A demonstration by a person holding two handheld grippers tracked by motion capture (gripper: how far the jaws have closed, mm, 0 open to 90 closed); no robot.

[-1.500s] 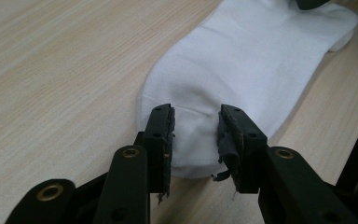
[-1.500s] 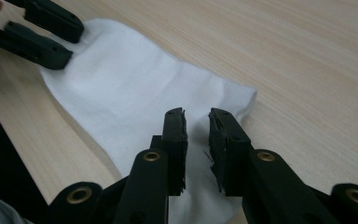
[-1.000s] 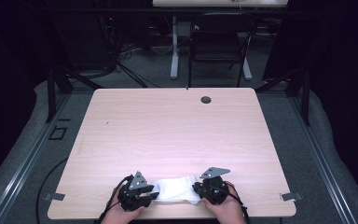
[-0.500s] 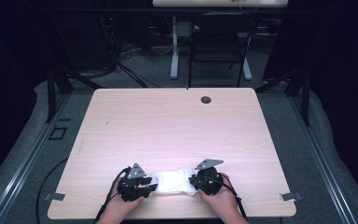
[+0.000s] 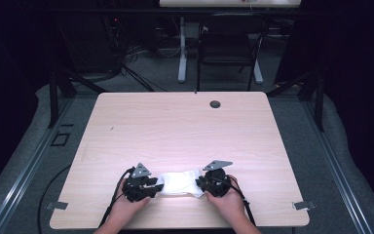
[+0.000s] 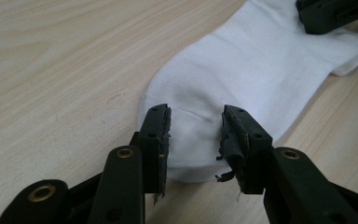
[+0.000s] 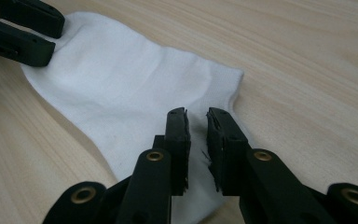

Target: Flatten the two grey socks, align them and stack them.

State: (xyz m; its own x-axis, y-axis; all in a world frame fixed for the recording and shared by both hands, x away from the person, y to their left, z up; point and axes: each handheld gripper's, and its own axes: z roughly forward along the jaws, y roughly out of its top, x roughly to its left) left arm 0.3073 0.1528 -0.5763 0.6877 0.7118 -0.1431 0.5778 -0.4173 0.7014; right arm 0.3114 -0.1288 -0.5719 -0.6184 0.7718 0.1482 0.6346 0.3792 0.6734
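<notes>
A white sock (image 5: pixel 179 182) lies flat on the light wooden table (image 5: pixel 175 131), close to its front edge. My left gripper (image 5: pixel 156 185) is at the sock's left end and my right gripper (image 5: pixel 201 184) at its right end, each held in a hand. In the left gripper view the sock (image 6: pixel 251 70) runs away from my left gripper (image 6: pixel 196 119), whose jaws stand wide apart over its near end. In the right gripper view my right gripper (image 7: pixel 196 119) has a narrow gap between its jaws, just above the sock's (image 7: pixel 121 88) edge, with no fabric pinched.
A small dark round grommet (image 5: pixel 215 104) sits near the table's far edge. Beyond the table a black chair (image 5: pixel 226 48) and cables stand on the floor. The table's front edge runs just under the person's hands.
The sock was bunched and raised between the grippers a second ago; now it lies flatter and lower on the table. Both hands have moved slightly toward the front edge.
</notes>
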